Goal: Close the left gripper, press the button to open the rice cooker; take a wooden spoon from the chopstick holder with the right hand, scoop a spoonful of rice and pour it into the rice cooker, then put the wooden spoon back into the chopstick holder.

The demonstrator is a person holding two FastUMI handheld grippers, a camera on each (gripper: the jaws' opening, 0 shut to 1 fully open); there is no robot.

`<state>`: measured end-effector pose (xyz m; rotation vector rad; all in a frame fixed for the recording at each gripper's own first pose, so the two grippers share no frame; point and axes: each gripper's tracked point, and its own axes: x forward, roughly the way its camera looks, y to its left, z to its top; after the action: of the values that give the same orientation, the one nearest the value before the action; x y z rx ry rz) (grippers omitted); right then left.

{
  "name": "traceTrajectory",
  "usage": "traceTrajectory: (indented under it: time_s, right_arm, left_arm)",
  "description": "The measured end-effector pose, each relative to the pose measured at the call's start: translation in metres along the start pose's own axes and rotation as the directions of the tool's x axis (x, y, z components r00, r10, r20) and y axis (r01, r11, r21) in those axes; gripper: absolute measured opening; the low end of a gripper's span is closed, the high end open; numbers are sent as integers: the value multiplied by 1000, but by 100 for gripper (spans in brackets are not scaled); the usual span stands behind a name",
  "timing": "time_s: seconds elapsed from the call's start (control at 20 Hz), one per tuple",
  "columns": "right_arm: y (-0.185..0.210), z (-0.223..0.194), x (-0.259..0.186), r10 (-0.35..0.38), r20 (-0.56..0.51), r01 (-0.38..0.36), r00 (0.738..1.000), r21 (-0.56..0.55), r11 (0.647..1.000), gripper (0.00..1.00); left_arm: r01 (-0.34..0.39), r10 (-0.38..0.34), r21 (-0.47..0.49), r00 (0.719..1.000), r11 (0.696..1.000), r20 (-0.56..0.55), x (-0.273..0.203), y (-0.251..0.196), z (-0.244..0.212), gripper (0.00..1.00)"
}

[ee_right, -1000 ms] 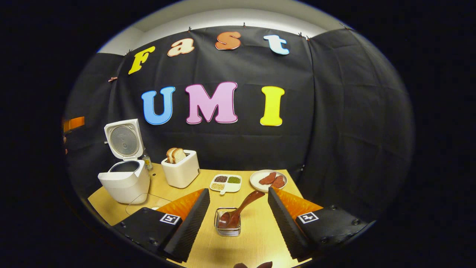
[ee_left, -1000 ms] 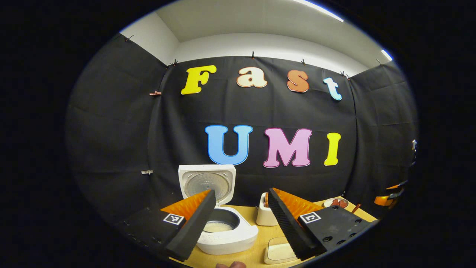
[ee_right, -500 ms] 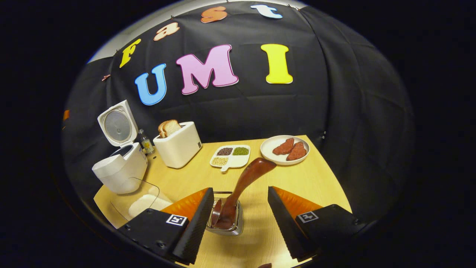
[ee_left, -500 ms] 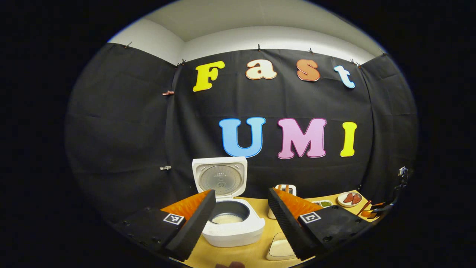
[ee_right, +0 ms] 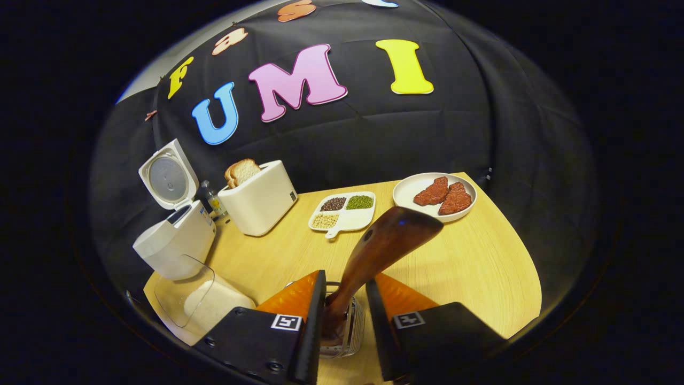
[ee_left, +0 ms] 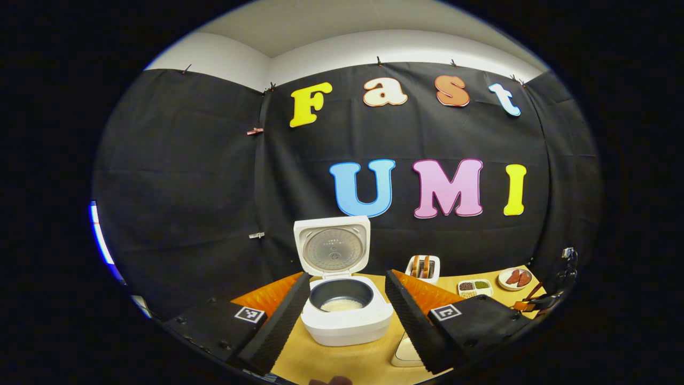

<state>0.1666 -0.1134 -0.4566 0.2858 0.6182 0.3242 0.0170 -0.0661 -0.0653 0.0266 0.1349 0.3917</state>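
Observation:
The white rice cooker (ee_left: pixel 347 321) stands with its lid (ee_left: pixel 332 246) up and some rice in the pot (ee_left: pixel 342 305). My left gripper (ee_left: pixel 348 275) is open and hangs well short of it, holding nothing. In the right gripper view the brown wooden spoon (ee_right: pixel 385 240) stands in the wire chopstick holder (ee_right: pixel 352 331), its handle leaning toward the camera. My right gripper (ee_right: pixel 344 277) is shut on that handle just above the holder. The cooker (ee_right: pixel 176 243) sits at the table's far left, with a clear-lidded container of rice (ee_right: pixel 208 305) in front of it.
A white toaster (ee_right: pixel 259 198) with bread stands behind the middle of the wooden table (ee_right: pixel 470 251). A divided dish of beans (ee_right: pixel 344 211) and a plate (ee_right: pixel 411 184) with meat slices lie farther right. A small bottle (ee_right: pixel 212 200) stands between cooker and toaster.
My right gripper dropped toward the chopstick holder and its fingers narrowed from wide open onto the spoon handle. My left gripper drew back and swung left, staying open.

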Motion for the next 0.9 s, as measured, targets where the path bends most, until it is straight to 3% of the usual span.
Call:
traceTrajectory:
  time_s: [0.05, 0.15, 0.2, 0.45, 0.9]
  right_arm:
    - [0, 1, 2, -1, 5, 1, 1000, 5, 1000, 42]
    - [0, 3, 3, 1, 8, -1, 1000, 10, 1000, 27]
    - [0, 4, 1, 0, 14, 0, 1000, 19, 1000, 30]
    - [0, 5, -1, -13, 15, 11, 1000, 117, 993, 17]
    - [9, 46, -12, -94, 92, 86, 991, 80, 993, 16]
  left_arm:
    - [-10, 10, 0, 1000, 1000, -6, -1, 3, -1, 97]
    - [-24, 24, -1, 1000, 1000, -12, -4, 8, -2, 97]
    - [-27, 27, -2, 1000, 1000, -16, -6, 9, -4, 97]
    - [-32, 32, -6, 999, 999, -31, -11, 20, -11, 97]
    - [27, -29, -41, 999, 999, -42, 13, 75, -25, 97]
